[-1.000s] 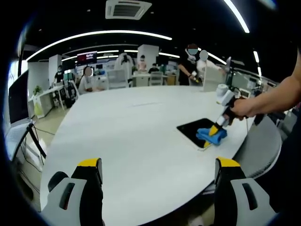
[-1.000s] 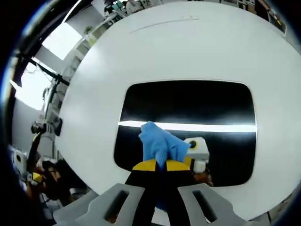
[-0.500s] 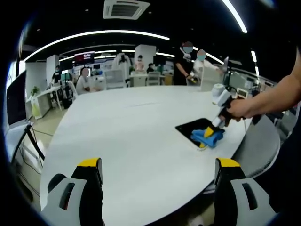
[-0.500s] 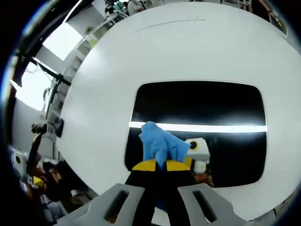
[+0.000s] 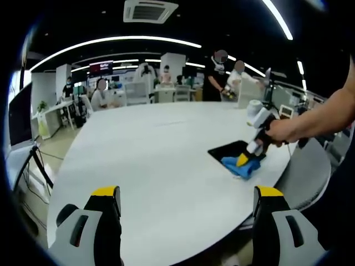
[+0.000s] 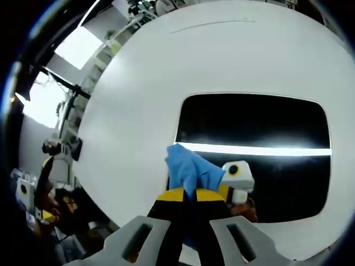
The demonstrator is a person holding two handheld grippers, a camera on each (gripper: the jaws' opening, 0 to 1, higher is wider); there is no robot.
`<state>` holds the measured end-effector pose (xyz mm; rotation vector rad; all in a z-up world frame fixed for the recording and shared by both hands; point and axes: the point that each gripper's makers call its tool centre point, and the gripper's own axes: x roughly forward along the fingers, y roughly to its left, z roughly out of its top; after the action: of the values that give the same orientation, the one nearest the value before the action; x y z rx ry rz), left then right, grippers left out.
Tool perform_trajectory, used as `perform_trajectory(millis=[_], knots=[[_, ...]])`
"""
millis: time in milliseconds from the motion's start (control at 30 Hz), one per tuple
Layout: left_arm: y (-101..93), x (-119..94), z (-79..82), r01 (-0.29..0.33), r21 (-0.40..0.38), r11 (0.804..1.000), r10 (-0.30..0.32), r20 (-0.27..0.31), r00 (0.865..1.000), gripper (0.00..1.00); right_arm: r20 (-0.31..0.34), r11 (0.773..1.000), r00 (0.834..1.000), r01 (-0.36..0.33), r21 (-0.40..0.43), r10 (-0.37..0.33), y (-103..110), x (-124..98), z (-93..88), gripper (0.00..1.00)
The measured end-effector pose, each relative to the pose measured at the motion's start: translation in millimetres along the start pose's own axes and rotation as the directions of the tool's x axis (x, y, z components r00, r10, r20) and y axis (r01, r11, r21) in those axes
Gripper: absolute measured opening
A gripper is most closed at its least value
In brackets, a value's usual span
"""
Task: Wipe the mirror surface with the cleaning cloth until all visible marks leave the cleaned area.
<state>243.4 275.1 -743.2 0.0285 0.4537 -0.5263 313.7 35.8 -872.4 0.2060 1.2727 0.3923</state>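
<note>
right gripper (image 6: 187, 195) clamped on blue cloth (image 6: 187, 169) | cloth slid from mid-mirror to mirror (image 6: 255, 133) left edge | left gripper (image 5: 186, 194) apart, idle | wiping ongoing

An open-plan office: long strip lights (image 5: 116, 41) curve across a dark ceiling with a cassette air-conditioning vent (image 5: 150, 10) at upper centre. Beyond the large round white surface (image 5: 161, 160), people (image 5: 100, 91) sit and stand among desks (image 5: 55, 108) and chairs (image 5: 138, 91) at upper left.
</note>
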Motion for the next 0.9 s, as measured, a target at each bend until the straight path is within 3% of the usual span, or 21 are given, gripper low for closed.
perform_trajectory(millis=[900], knots=[[-26.1, 14, 3.7, -0.042, -0.006, 0.999, 0.042, 0.001, 0.999, 1.00, -0.006, 0.996, 0.999, -0.040, -0.080, 0.040, 4, -3, -1.9, 0.00]])
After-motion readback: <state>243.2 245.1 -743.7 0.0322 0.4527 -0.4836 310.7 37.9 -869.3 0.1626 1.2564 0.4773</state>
